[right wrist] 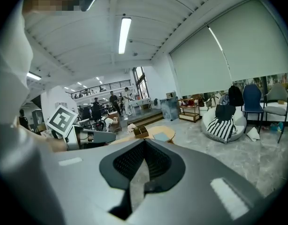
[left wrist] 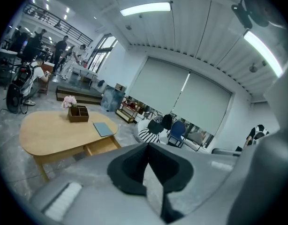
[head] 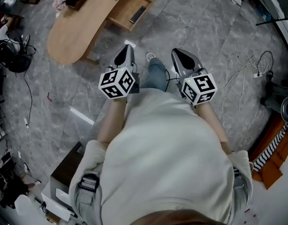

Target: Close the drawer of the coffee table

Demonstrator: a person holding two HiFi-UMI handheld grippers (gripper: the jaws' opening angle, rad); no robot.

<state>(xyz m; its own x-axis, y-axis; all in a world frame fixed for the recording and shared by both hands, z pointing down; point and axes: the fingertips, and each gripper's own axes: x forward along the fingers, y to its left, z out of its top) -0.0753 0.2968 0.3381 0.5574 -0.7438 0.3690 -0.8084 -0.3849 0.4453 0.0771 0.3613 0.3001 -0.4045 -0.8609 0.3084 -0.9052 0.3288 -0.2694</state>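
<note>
We see the left gripper (head: 126, 50) and right gripper (head: 179, 55) fully closed and empty. The drawer (head: 131, 11) stands pulled out of the bench (head: 73, 32), well apart from both.

Head view: high above the person's shirt (head: 158, 153) and forearms, facing steeply down at the floor (head: 205, 22). The coffee table (head: 73, 32) is well off, upper left.

Left gripper view: sits close behind its own jaws, facing nearly level across the room. The table's surface is left of centre at mid-distance, with the open drawer (left wrist: 102, 146) on its near side.

Right gripper view: same mount, similar heading. The table is smaller, just above the jaws, with the left gripper (right wrist: 113, 136) at the left.

All three views share the table.
</note>
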